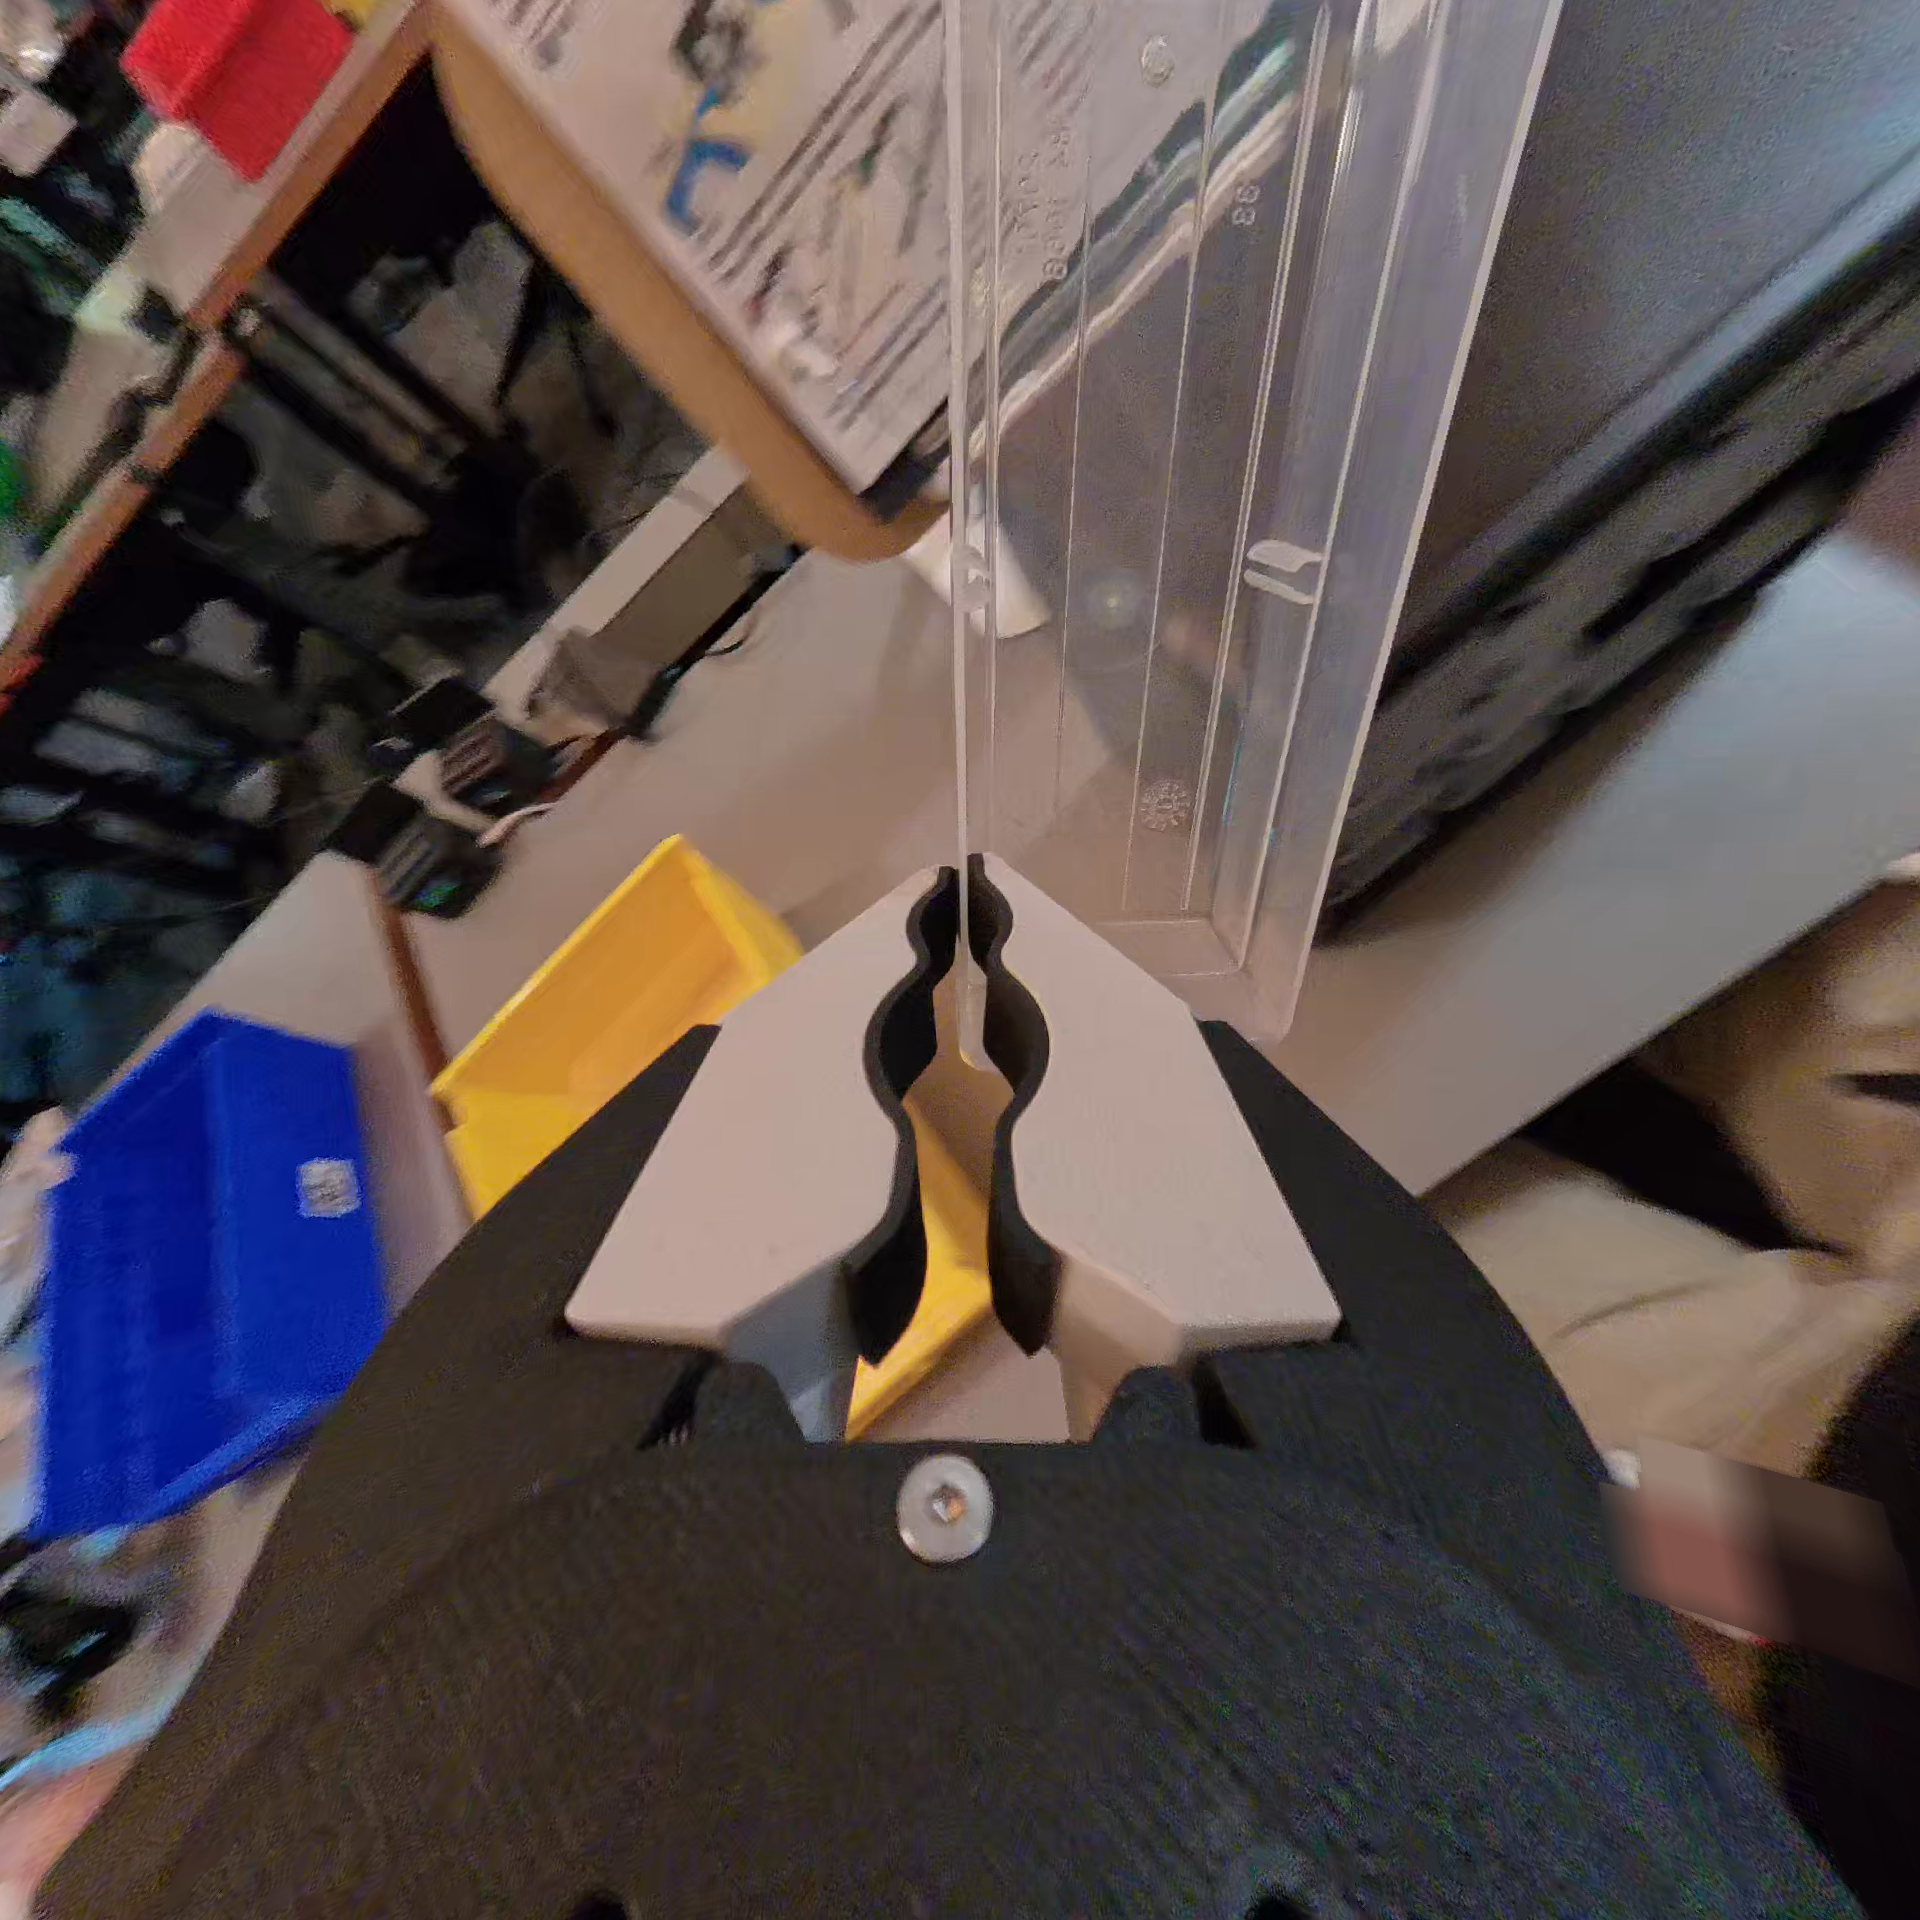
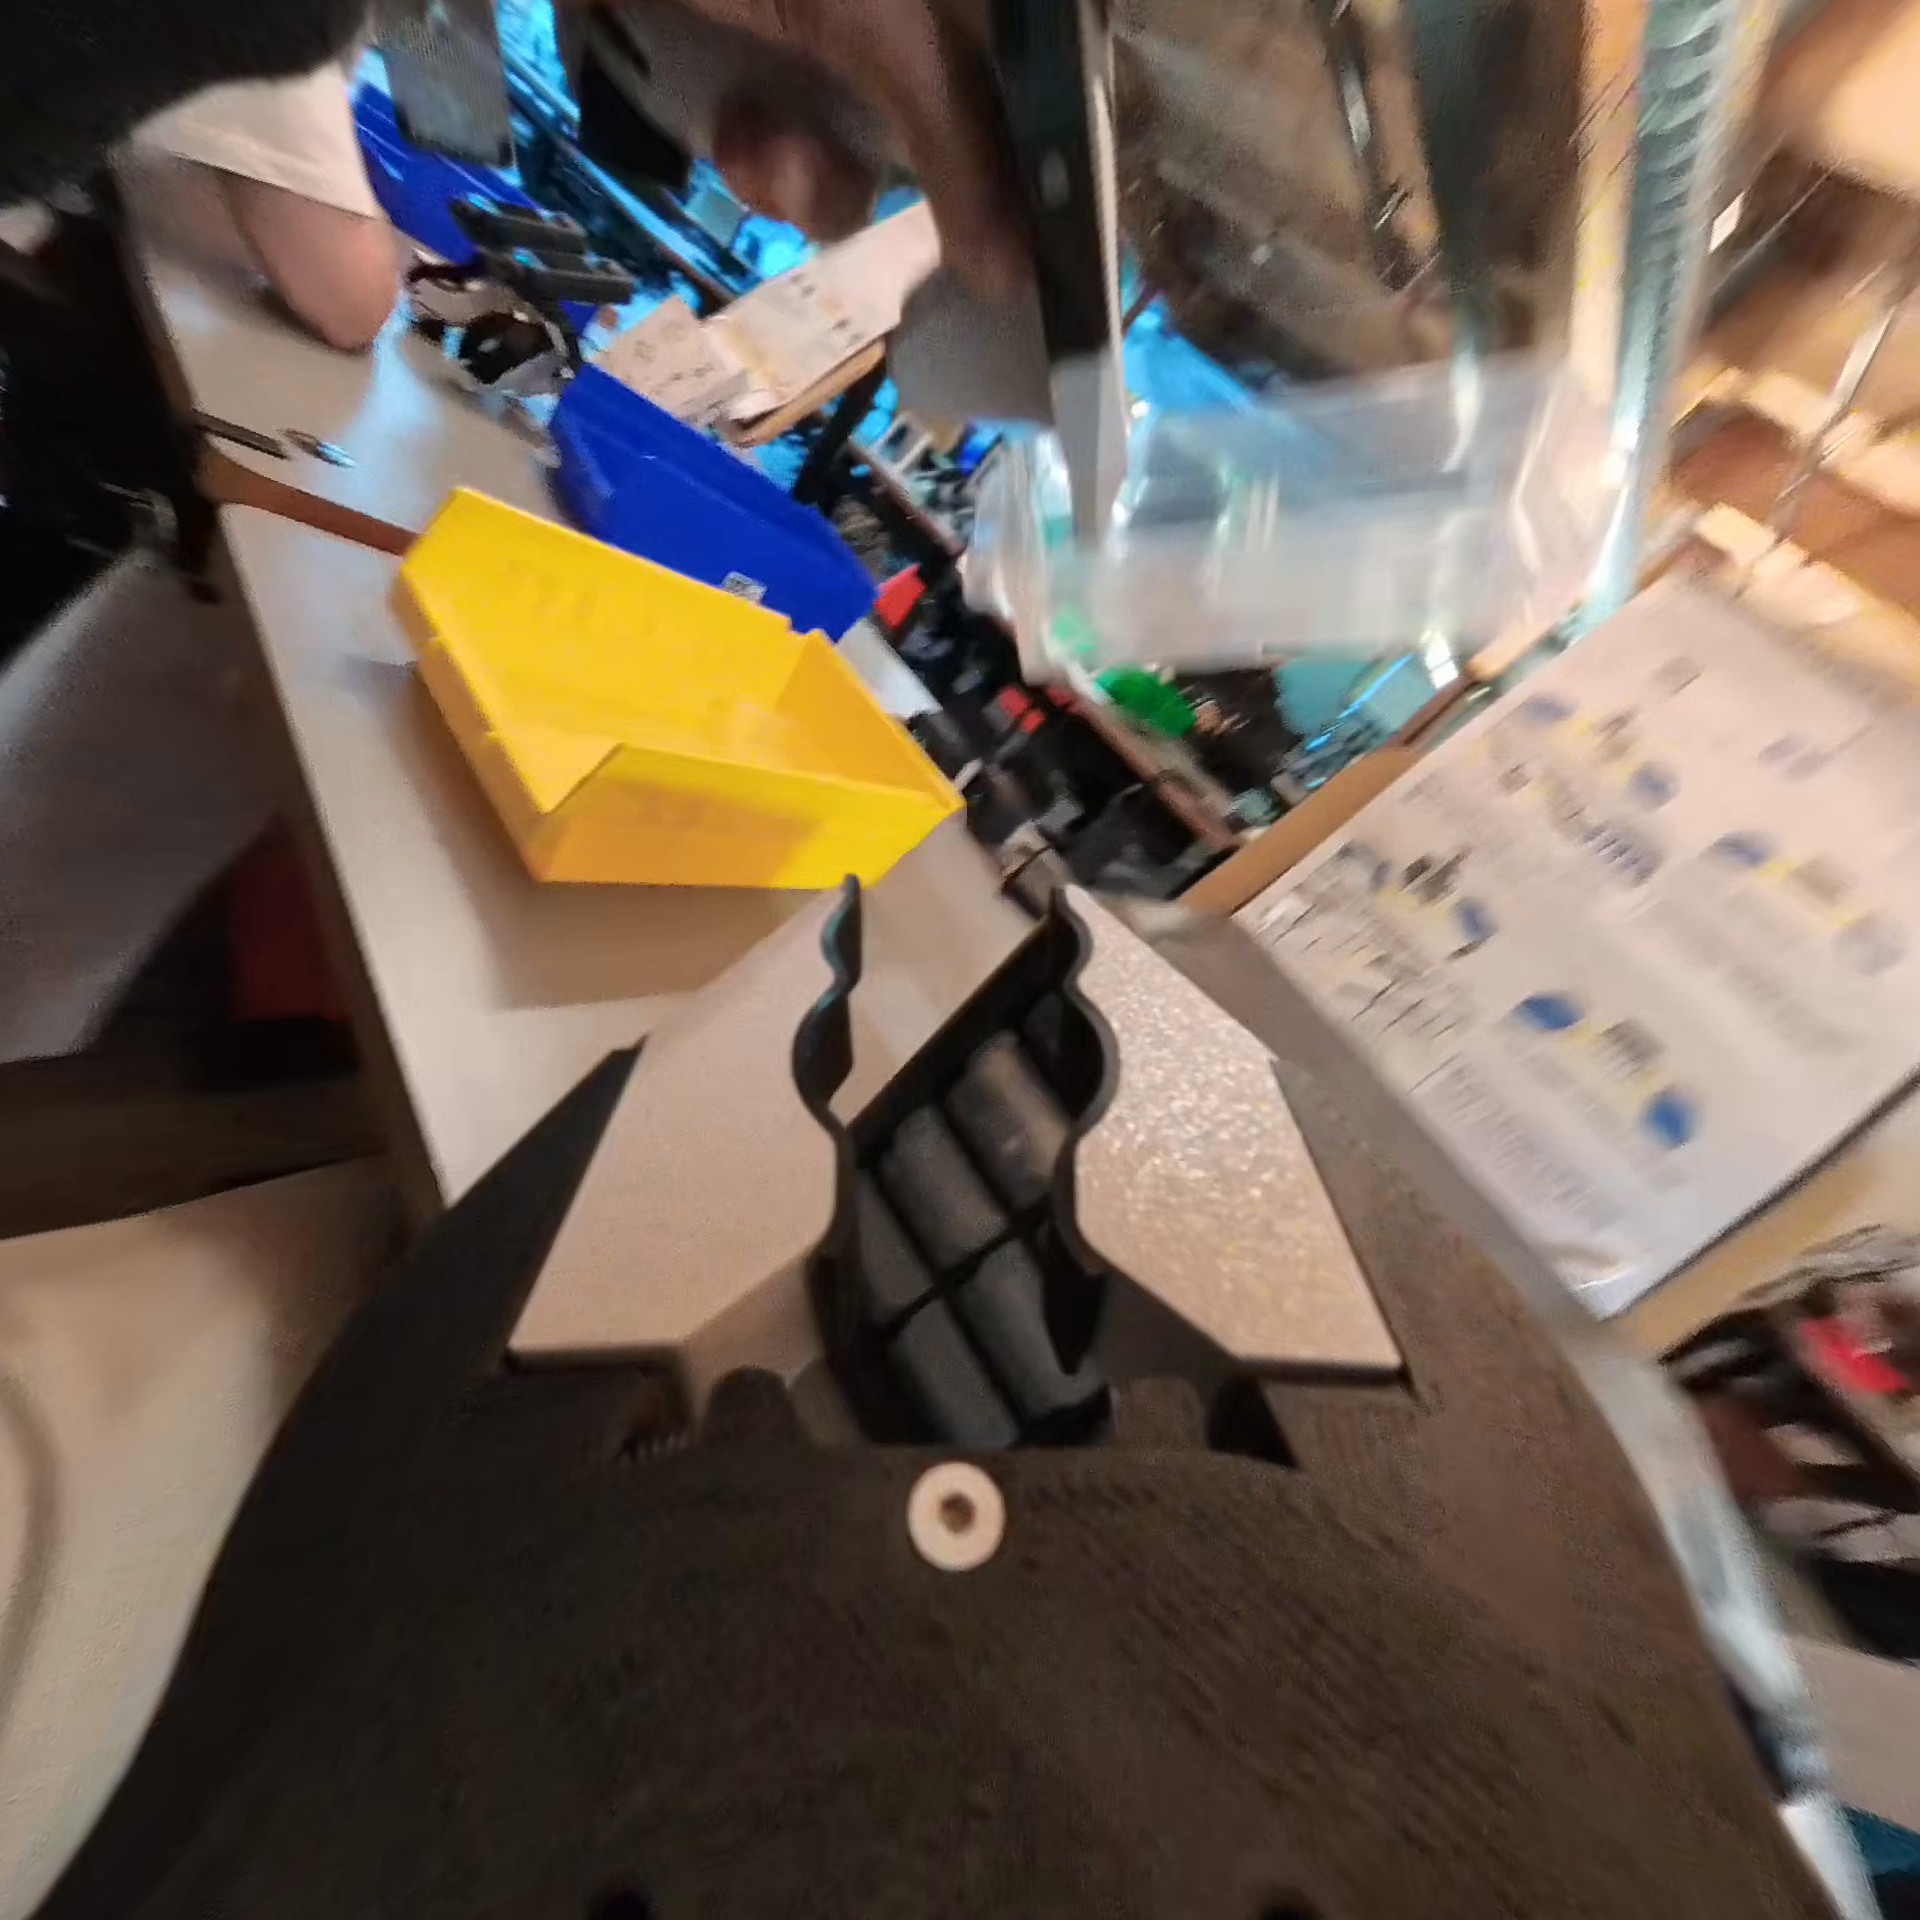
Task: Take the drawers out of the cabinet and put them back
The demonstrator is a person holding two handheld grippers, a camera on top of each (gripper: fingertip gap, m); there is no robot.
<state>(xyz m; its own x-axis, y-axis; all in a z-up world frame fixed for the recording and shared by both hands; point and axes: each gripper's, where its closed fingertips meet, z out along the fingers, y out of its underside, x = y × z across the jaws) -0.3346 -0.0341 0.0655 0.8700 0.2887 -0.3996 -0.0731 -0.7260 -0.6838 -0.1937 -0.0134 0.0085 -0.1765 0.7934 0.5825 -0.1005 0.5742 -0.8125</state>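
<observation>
Moulded marks stand on the clear drawer (image 1: 1195, 499); print covers the blurred poster (image 2: 1621, 935).

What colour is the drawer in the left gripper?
Clear, no colour: drawer, left gripper, left wrist view.

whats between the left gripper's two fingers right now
In the left wrist view, the left gripper pinches a thin wall of the clear drawer between its fingers.

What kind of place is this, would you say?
Probably a workshop or lab. Yellow and blue parts bins sit on a grey worktable, shelves behind are crammed with gear, and the left gripper holds a clear plastic drawer.
</observation>
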